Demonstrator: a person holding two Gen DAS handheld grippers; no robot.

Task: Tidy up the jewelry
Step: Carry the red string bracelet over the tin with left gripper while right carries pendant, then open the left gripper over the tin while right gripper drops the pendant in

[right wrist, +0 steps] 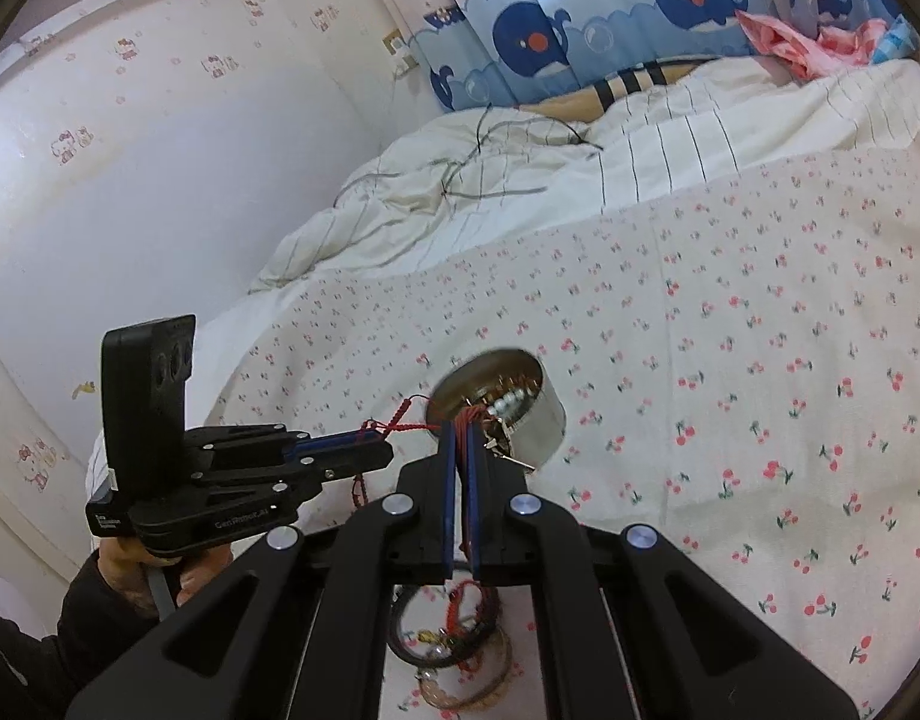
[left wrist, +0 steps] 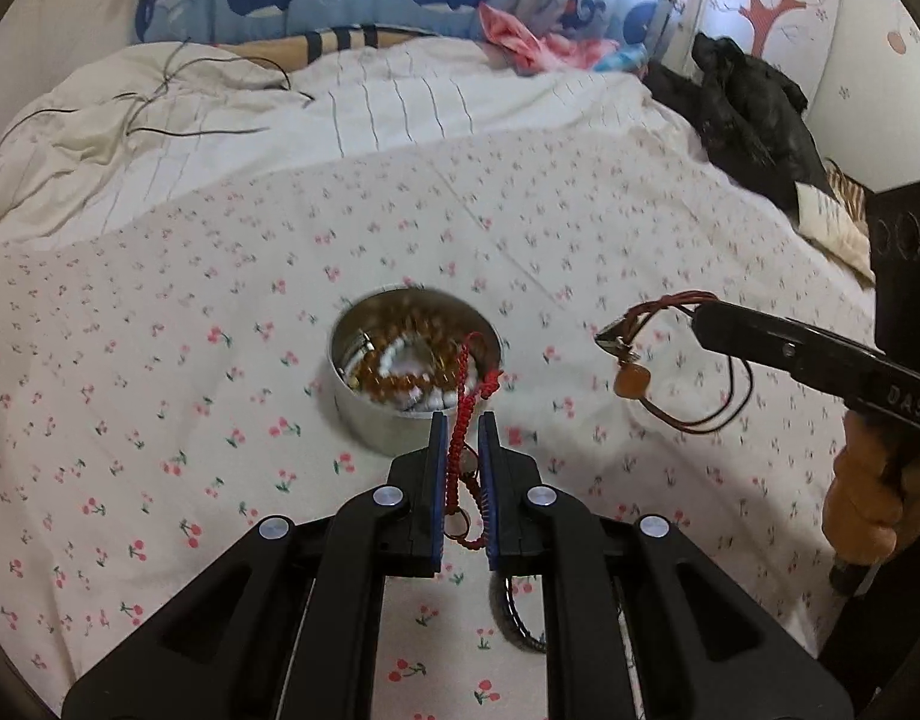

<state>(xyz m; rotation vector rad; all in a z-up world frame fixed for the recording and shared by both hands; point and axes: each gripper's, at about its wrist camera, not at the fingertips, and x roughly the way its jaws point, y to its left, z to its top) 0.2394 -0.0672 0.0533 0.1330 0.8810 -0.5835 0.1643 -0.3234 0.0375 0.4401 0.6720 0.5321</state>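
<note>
A round metal tin (left wrist: 399, 420) sits on the cherry-print bedsheet and holds several bead bracelets. My left gripper (left wrist: 463, 420) is shut on a red braided cord bracelet (left wrist: 461, 420) just in front of the tin; the cord's end hangs over the tin's rim. My right gripper (left wrist: 697, 309) comes in from the right, shut on a dark red cord necklace (left wrist: 634, 348) with an orange stone pendant, held above the sheet right of the tin. In the right wrist view the right gripper (right wrist: 461, 429) pinches that cord near the tin (right wrist: 538, 420), and the left gripper (right wrist: 372, 438) holds its red cord.
More bracelets and rings lie on the sheet below the grippers (right wrist: 453, 642), (left wrist: 517, 618). A rumpled striped quilt (left wrist: 219, 120) with thin cables lies at the back. Black clothing (left wrist: 748, 120) lies at the right bed edge. A wall runs along the left (right wrist: 159, 180).
</note>
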